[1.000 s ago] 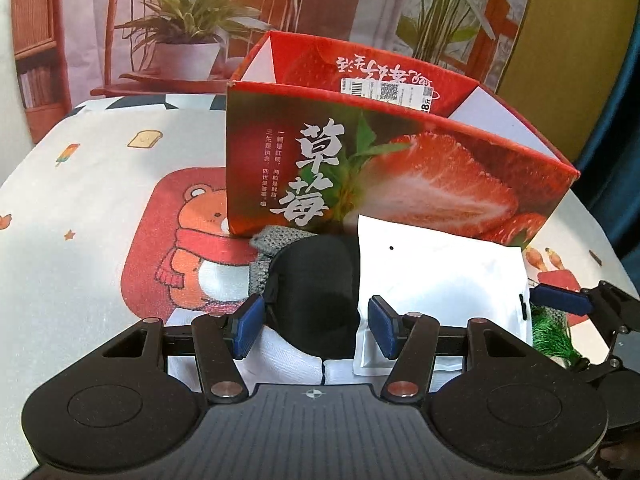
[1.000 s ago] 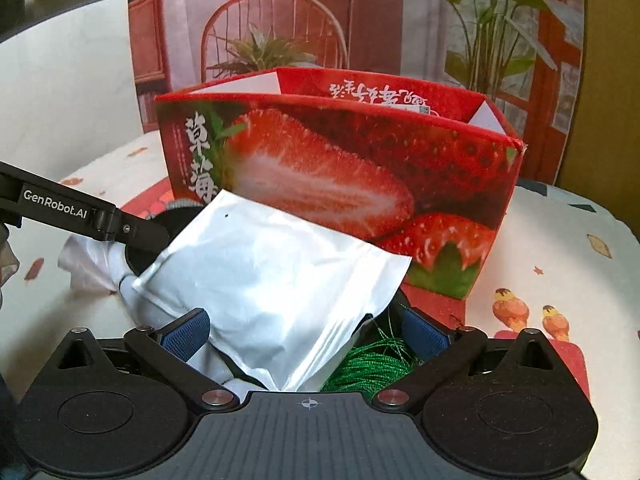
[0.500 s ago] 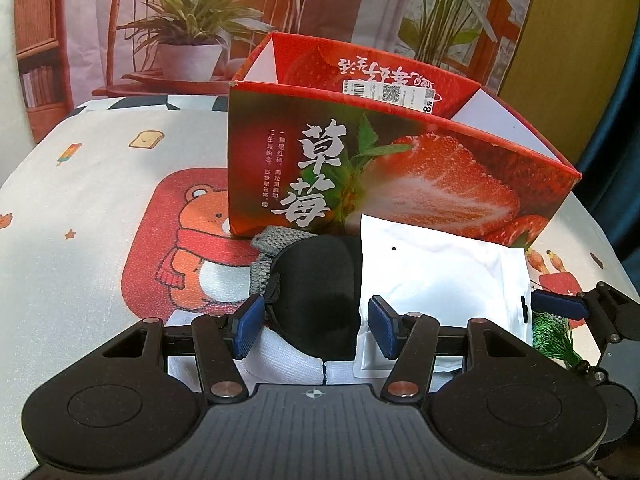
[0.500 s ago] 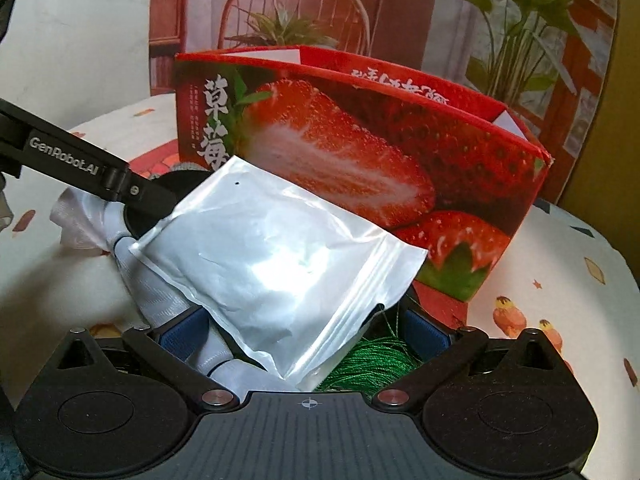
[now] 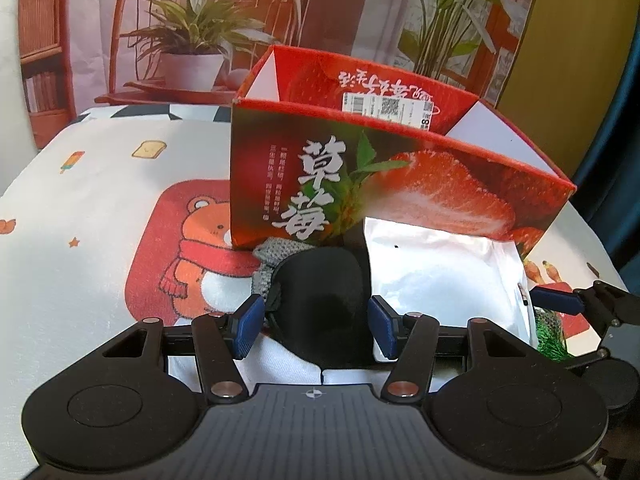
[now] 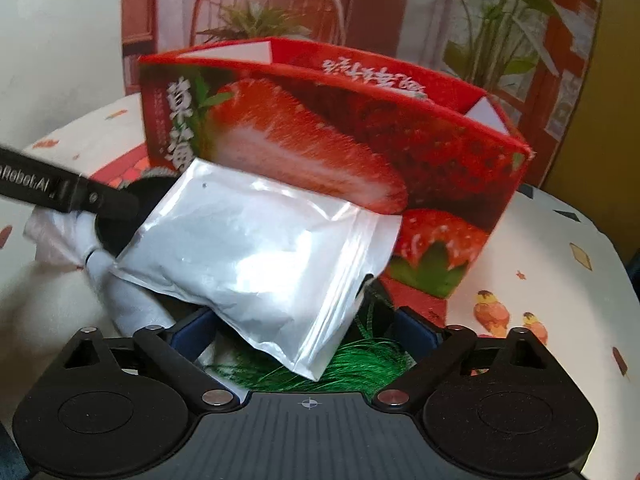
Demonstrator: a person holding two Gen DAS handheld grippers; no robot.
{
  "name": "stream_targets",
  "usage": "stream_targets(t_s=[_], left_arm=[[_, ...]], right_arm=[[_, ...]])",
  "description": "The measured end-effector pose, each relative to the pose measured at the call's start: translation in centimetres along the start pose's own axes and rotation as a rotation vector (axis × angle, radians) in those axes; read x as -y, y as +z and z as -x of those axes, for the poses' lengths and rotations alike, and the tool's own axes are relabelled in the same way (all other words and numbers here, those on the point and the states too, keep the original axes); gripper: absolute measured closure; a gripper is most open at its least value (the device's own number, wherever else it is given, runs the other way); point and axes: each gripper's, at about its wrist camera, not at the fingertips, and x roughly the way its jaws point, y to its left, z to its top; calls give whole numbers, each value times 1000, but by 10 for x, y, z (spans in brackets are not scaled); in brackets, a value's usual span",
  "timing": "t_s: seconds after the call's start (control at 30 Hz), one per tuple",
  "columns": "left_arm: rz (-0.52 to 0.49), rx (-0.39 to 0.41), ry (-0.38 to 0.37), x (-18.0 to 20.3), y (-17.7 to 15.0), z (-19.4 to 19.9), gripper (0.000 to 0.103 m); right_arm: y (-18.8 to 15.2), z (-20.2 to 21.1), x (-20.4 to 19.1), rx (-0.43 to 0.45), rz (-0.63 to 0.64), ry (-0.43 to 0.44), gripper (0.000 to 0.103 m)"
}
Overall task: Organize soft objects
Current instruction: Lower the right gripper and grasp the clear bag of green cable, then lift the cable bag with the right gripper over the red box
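Observation:
A black eye mask (image 5: 320, 300) lies on a white cloth (image 5: 280, 364) in front of the red strawberry box (image 5: 400, 184). My left gripper (image 5: 316, 328) is shut on the mask, one blue pad against each side. A grey knit piece (image 5: 276, 252) pokes out behind the mask. To its right a white plastic pouch (image 6: 260, 248) leans on the box (image 6: 320, 140), over a tangle of green string (image 6: 360, 364). My right gripper (image 6: 304, 332) straddles the pouch's lower corner and the string. Its jaws are closing, and the pads do not press on either.
The box is open at the top and stands on a tablecloth (image 5: 100, 208) with a bear print. A potted plant (image 5: 192, 60) and a rattan chair stand behind the table. The left gripper's arm (image 6: 68, 196) crosses the left of the right wrist view.
The right gripper's pads have come a little inward. Its view has swung, so the box and pouch now sit further right and tilted. The left gripper and the mask have not moved.

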Motion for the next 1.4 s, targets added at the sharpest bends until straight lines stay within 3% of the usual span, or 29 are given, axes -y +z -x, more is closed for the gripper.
stream_targets(t_s=[0.23, 0.47, 0.7, 0.83, 1.17, 1.4], left_arm=[[11, 49, 4, -3, 8, 8, 43], [2, 94, -29, -4, 18, 15, 43], [-164, 95, -141, 25, 31, -2, 43], [-251, 90, -161, 40, 35, -18, 43], [-244, 30, -206, 36, 40, -51, 43], [-237, 15, -195, 30, 42, -58, 43]], right_arm=[[12, 14, 8, 60, -17, 27, 16], [39, 27, 32, 151, -93, 32, 40], [42, 20, 48, 154, -139, 61, 40], [36, 12, 52, 135, -150, 75, 40], [38, -1, 55, 115, -103, 132, 40], [40, -7, 48, 103, -63, 141, 53]])
